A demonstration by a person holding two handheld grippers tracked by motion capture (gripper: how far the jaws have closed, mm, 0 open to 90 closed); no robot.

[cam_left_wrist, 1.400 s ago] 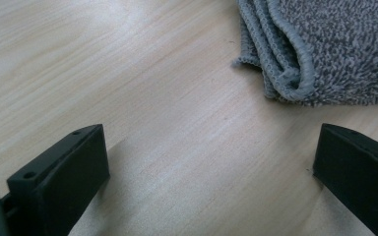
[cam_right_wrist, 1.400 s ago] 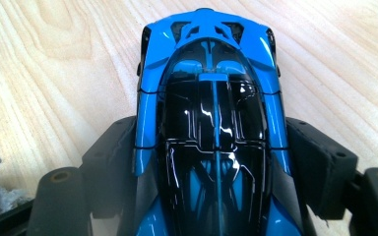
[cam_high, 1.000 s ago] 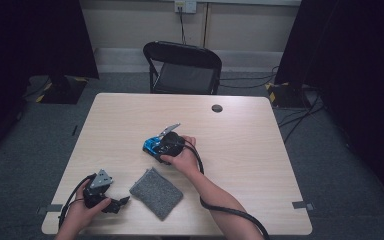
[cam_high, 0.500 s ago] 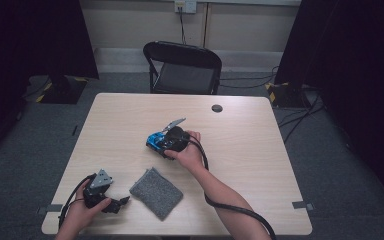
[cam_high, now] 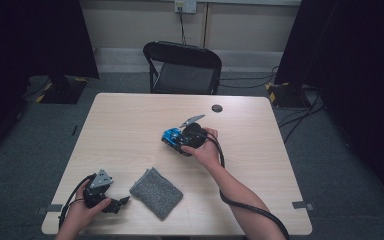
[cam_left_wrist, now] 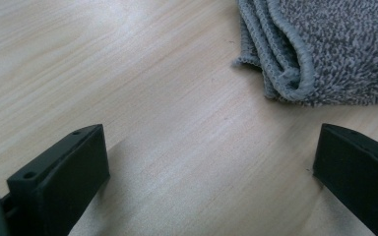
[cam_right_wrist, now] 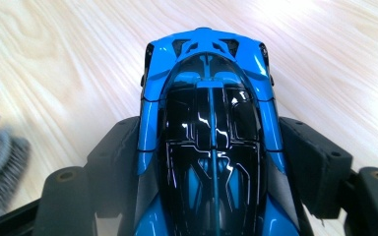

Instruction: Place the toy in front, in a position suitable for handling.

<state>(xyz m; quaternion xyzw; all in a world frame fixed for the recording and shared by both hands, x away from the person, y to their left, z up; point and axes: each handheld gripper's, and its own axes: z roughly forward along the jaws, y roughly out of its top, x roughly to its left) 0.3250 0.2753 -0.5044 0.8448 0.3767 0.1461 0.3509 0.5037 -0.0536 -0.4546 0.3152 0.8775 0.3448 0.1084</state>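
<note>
Two grippers — right (cam_right_wrist: 211,162) clamping blue toy car (cam_right_wrist: 209,128), left (cam_left_wrist: 211,167) agape beside grey cloth (cam_left_wrist: 325,44).

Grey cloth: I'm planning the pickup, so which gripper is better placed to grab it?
Left. The left gripper lies open beside the cloth; the right gripper is shut on the toy car.

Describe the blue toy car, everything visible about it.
The toy car is glossy blue with a black, reflective canopy marked by thin blue lines; it looks like hard plastic. The right gripper is shut on it, one black finger pressed against each side. In the high view it sits mid-table, apart from the grey cloth. Its wheels are hidden.
</note>
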